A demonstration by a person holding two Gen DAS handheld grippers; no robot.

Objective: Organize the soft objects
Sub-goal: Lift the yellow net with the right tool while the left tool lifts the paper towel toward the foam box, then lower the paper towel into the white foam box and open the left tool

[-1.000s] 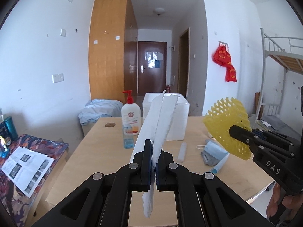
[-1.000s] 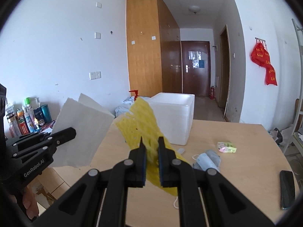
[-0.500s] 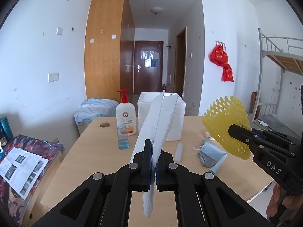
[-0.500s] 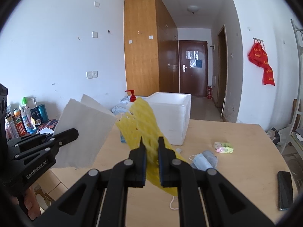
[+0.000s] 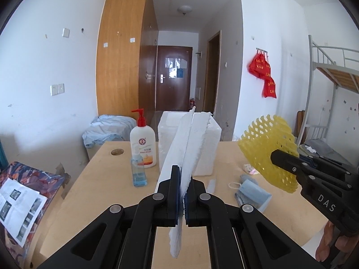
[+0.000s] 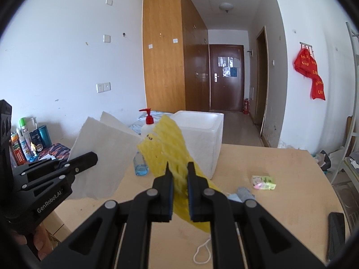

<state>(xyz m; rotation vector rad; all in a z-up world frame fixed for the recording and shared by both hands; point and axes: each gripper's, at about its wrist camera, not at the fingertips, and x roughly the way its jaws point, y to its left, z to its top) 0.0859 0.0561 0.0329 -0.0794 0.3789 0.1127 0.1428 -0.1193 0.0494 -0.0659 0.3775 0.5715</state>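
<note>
White foam sheet [image 5: 187, 148] is clamped edge-on between the closed fingers of the left gripper [image 5: 183, 192], held in the air above the table [image 5: 98, 190], in front of the foam box [image 5: 208, 143]. The left view shows the sheet only as a thin edge; the right view shows its broad flat face [image 6: 105, 157] left of the box [image 6: 202, 139]. Yellow foam net [image 6: 170, 148] is pinched between the closed fingers of the right gripper [image 6: 179, 192], also off the table and in front of the box. The left view shows the net as a rounded mesh fan [image 5: 268, 150] right of the box, gripped by the right gripper [image 5: 282, 159].

A pump bottle [image 5: 143, 148] and a small blue bottle [image 5: 139, 170] stand left of the box. A face mask [image 5: 253, 194] lies on the table right of the box. Only the right view shows a phone [image 6: 336, 231] at the table's far right edge and a small wrapper [image 6: 263, 181] right of the box.
</note>
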